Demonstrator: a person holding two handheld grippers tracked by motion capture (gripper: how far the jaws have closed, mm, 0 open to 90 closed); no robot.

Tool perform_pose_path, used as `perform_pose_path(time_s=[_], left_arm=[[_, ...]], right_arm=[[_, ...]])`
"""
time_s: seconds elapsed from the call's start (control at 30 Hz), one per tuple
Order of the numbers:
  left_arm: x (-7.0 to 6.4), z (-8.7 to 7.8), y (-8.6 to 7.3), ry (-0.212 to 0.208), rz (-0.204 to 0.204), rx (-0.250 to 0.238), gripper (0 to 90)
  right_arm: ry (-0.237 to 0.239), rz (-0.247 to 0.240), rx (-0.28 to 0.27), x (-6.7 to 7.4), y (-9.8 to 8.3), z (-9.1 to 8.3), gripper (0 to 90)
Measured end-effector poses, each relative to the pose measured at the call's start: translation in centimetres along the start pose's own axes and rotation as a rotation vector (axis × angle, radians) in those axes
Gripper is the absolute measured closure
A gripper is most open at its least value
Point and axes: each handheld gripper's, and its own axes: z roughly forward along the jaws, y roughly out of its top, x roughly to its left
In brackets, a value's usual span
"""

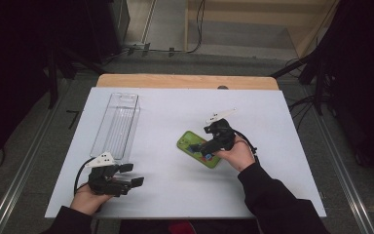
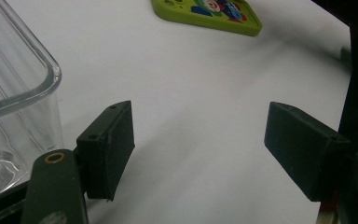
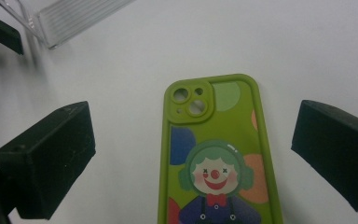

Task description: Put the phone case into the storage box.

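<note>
Left tool [image 1: 134, 174] is sitting at the near left of the white table [image 1: 165, 190], jaws standing apart on nothing. Right tool [image 3: 193, 154] is hovering low over the green phone case [image 3: 219, 154], jaws spread wide to either side of it, not touching. The case is lying flat, right of centre. Clear plastic bin [image 1: 117, 122] is standing farther back on the left.
</note>
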Motion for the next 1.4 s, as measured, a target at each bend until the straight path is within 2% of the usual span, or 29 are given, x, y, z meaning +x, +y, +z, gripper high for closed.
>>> perform_pose_path(time_s=[0.47, 0.73, 1.23, 1.4], left_arm=[[0.0, -0.1, 0.0, -0.005, 0.0, 0.002, 24.6], [0.0, -0.1, 0.0, -0.005, 0.001, 0.003, 24.6], [0.0, -0.1, 0.0, -0.004, 0.002, 0.002, 24.6], [0.0, -0.1, 0.0, -0.004, 0.001, 0.003, 24.6]], right_arm=[[0.006, 0.016, -0.025, -0.5, -0.9, 0.7, 0.0], [-0.024, 0.015, -0.028, -0.9, -1.8, 1.2, 0.0], [-0.044, 0.031, 0.003, -1.2, -3.2, 2.3, 0.0], [-0.05, 0.018, 0.023, -1.0, -3.6, 2.9, 0.0]])
